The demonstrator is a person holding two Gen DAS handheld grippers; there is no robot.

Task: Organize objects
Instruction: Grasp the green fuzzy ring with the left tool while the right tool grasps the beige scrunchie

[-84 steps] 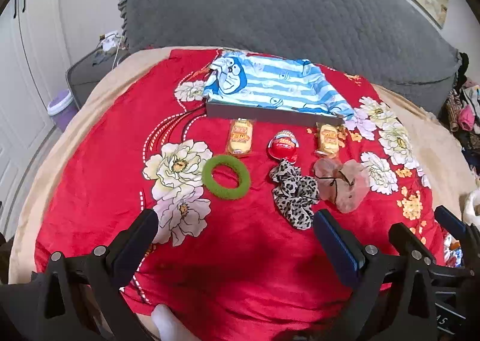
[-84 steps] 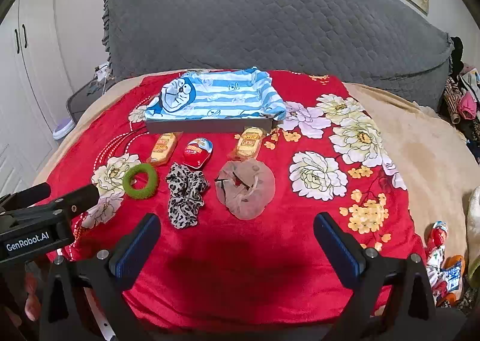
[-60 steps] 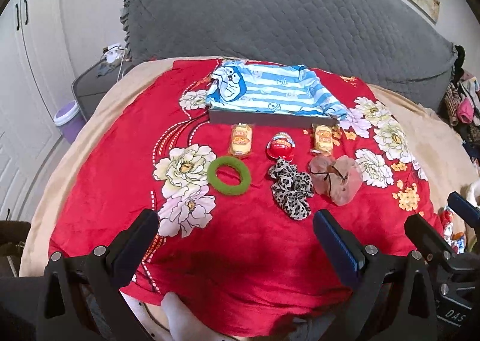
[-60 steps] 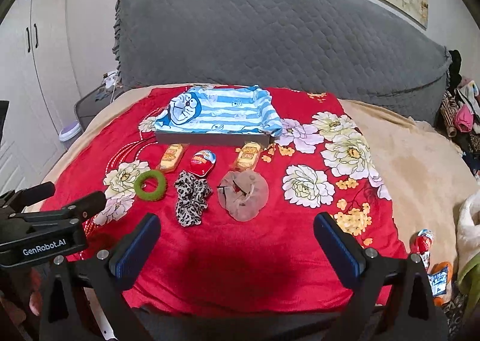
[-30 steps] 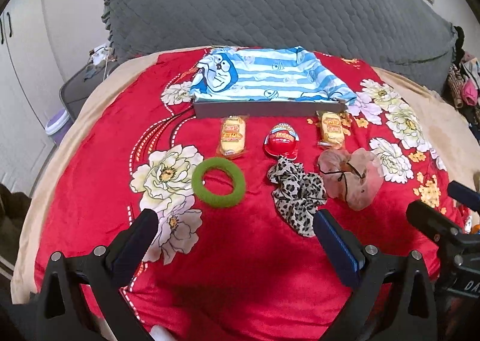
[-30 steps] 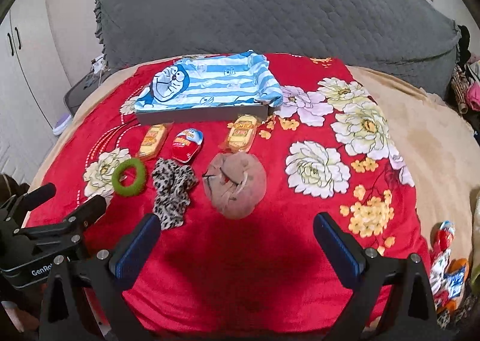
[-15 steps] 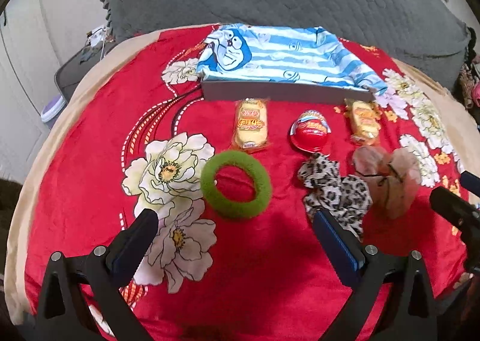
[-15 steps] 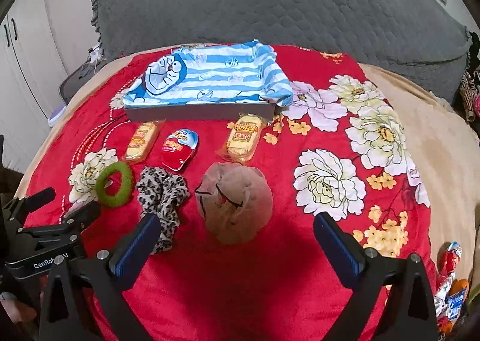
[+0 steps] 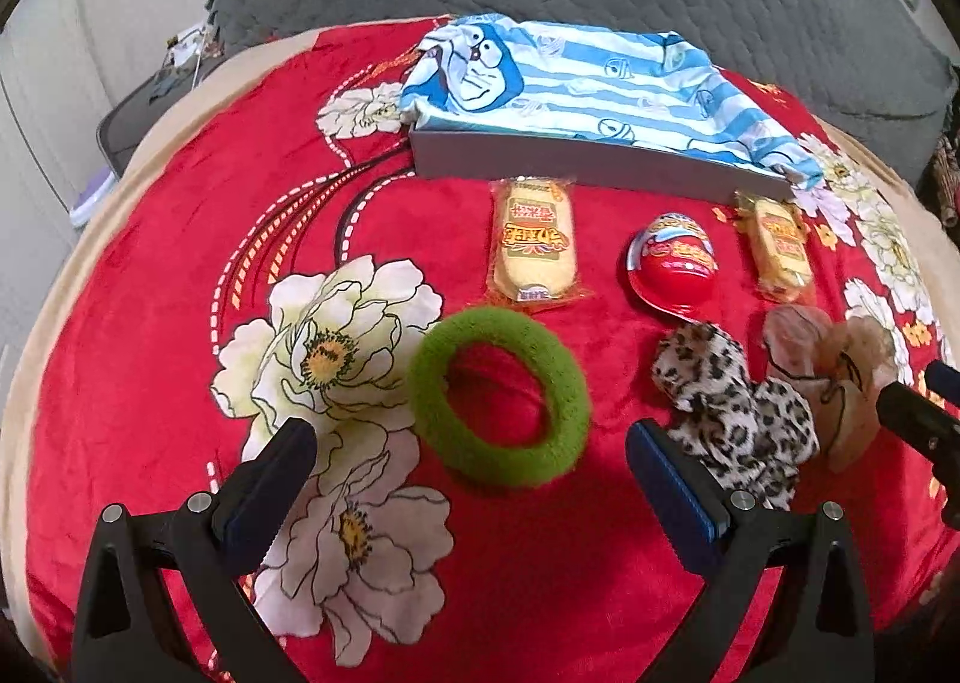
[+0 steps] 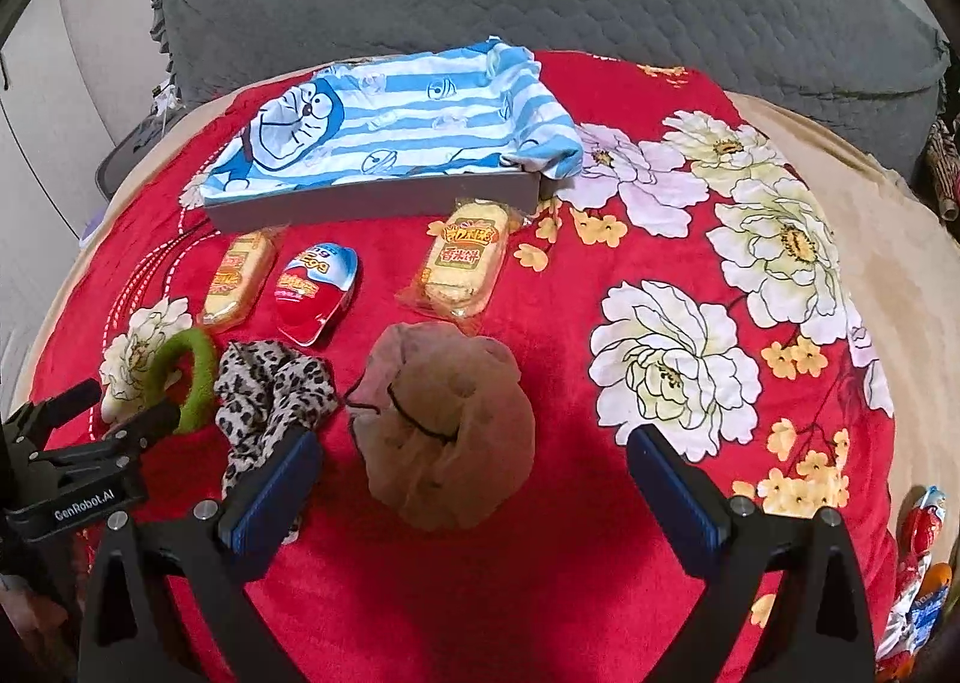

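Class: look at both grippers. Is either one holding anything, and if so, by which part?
Nothing is held. The left gripper is open, its fingers apart before the green ring; the right gripper is open over the beige scrunchie.

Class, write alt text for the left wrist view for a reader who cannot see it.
The open left gripper hangs over a green ring on a red flowered blanket. Behind the ring lie two wrapped cakes with a red egg between them, then a grey box lined with striped cloth; a leopard scrunchie and a beige one lie to its right.

Ring [image 9: 498, 396] lies left of two scrunchies [image 9: 735, 413], snacks [image 9: 534, 245] behind.
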